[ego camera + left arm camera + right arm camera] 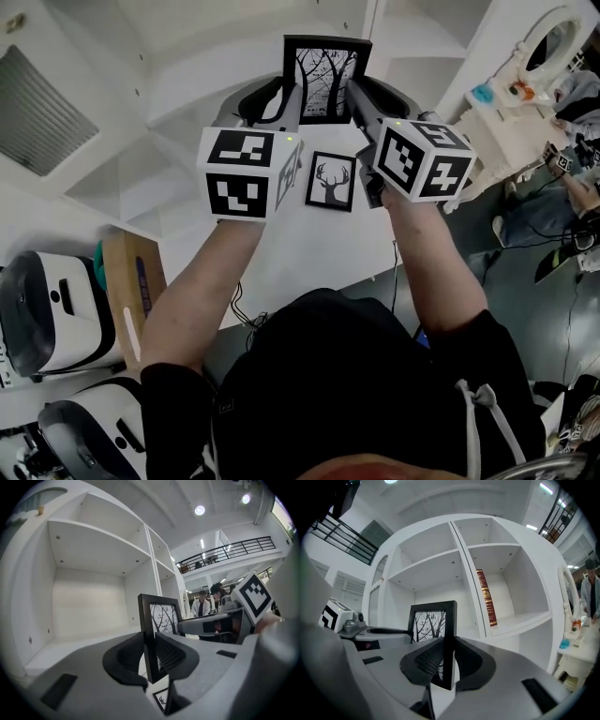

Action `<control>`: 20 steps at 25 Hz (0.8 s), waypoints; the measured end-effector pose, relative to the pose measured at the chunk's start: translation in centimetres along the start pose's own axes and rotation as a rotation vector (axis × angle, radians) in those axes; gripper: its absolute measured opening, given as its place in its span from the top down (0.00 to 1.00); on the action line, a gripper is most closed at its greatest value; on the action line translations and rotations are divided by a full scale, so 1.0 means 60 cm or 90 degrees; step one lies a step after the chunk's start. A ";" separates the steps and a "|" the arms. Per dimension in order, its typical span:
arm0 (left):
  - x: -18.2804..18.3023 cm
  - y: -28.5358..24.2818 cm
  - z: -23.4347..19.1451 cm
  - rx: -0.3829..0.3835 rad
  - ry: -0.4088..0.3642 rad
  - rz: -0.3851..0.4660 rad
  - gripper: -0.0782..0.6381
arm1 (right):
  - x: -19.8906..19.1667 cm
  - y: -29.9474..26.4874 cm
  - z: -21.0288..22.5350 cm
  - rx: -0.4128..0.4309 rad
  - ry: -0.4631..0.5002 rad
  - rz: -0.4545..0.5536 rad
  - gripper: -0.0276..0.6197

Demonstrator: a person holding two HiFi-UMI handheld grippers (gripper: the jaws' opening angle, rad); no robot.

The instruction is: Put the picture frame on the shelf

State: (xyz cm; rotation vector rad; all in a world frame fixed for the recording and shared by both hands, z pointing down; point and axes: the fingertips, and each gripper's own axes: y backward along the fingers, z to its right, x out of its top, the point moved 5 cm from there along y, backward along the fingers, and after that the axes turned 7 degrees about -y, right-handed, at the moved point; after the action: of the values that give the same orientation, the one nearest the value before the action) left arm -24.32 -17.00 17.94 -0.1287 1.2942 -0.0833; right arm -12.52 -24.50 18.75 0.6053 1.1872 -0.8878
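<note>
Shelf cubby [525, 618] — book [485, 597], prob. touching divider [469, 583]

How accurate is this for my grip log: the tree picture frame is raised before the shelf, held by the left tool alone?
Not alone: the right tool also clamps the picture frame, as the right gripper view shows. The left tool does grip it before the shelf.
</note>
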 end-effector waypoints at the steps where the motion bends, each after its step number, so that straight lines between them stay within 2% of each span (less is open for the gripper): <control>1: 0.006 0.002 -0.009 0.000 -0.002 0.004 0.78 | 0.005 -0.005 -0.006 -0.002 0.000 0.006 0.83; 5: 0.026 0.004 -0.044 -0.021 -0.006 0.018 0.78 | 0.032 -0.028 -0.028 -0.023 0.007 0.025 0.83; 12: 0.032 -0.008 -0.089 -0.043 0.015 0.039 0.78 | 0.057 -0.057 -0.053 -0.052 0.033 0.036 0.83; 20: 0.065 -0.053 -0.117 -0.030 0.024 0.056 0.78 | 0.101 -0.092 -0.037 -0.049 0.060 0.053 0.83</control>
State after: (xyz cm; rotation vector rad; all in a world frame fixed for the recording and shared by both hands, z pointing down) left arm -30.00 -21.03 12.79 -0.1103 1.3381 0.0205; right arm -17.62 -27.32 12.56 0.6359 1.2665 -0.7469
